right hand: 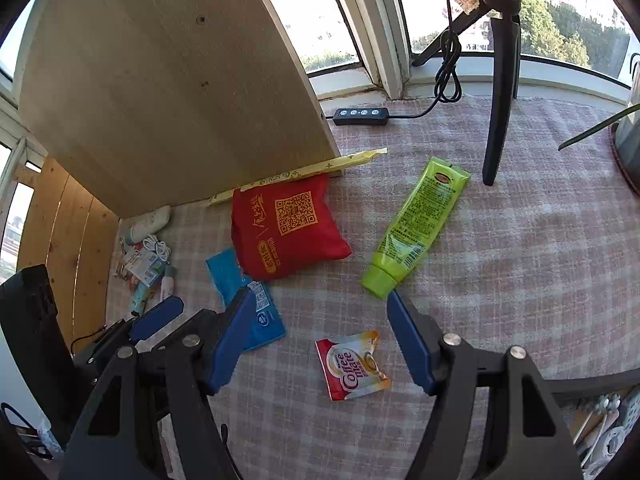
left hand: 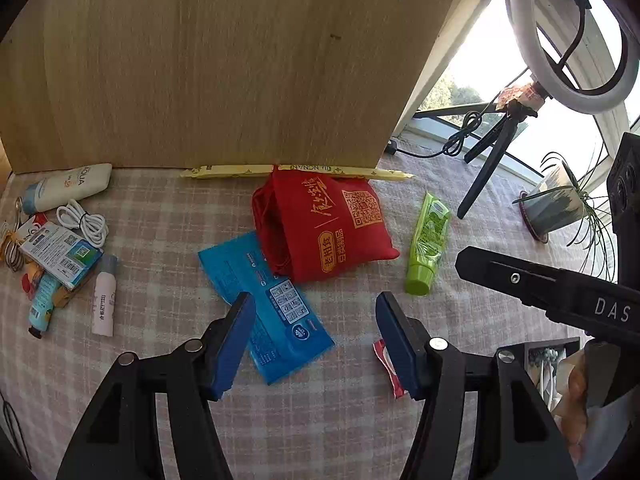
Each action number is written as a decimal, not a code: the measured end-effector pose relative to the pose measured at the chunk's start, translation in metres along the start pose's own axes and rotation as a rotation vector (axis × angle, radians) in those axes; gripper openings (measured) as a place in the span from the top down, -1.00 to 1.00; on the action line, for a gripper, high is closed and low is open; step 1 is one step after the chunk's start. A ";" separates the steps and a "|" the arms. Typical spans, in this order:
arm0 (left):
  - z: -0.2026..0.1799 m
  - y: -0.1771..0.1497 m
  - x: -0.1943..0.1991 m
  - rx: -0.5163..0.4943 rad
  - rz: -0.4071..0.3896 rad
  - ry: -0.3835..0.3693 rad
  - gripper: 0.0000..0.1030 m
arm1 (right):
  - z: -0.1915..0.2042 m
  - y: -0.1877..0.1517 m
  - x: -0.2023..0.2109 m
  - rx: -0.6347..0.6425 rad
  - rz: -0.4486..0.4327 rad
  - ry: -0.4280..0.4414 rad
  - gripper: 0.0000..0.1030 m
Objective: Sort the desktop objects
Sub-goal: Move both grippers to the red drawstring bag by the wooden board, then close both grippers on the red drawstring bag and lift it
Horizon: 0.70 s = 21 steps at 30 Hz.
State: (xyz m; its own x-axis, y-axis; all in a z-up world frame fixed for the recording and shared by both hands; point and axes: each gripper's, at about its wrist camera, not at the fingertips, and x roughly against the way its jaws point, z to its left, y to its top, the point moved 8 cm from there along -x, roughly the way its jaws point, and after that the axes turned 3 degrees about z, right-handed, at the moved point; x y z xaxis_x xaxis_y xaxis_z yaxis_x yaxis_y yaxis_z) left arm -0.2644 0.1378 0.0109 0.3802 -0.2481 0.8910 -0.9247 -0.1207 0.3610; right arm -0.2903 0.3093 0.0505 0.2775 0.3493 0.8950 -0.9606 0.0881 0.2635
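Note:
A red pouch lies mid-table on the checked cloth, partly over a blue wipes pack. A green tube lies to its right. A Coffee-mate sachet lies between the right gripper's fingers, lower down; only its edge shows in the left wrist view. A long yellow packet lies against the wooden board. My left gripper is open and empty above the wipes pack. My right gripper is open and empty above the sachet. The red pouch, wipes pack and green tube also show in the right wrist view.
A pile at the left holds a white sunscreen tube, a coiled white cable, a small box and a pink tube. A wooden board stands behind. A ring light tripod, a potted plant and a cable remote stand at the right.

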 end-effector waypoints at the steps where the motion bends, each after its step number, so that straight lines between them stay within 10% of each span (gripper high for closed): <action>1: 0.001 0.004 -0.007 0.005 0.006 -0.005 -0.17 | 0.000 0.005 -0.008 -0.002 0.011 0.001 -0.30; 21: 0.007 0.040 -0.079 0.071 0.016 -0.079 -0.17 | 0.002 0.057 -0.108 -0.110 0.066 0.070 -0.30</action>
State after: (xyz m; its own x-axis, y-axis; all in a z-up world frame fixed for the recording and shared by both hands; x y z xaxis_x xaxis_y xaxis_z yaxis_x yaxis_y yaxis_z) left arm -0.3315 0.1456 -0.0467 0.3683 -0.3248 0.8711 -0.9281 -0.1834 0.3240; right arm -0.3748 0.2750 -0.0309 0.2155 0.4218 0.8807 -0.9735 0.1635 0.1600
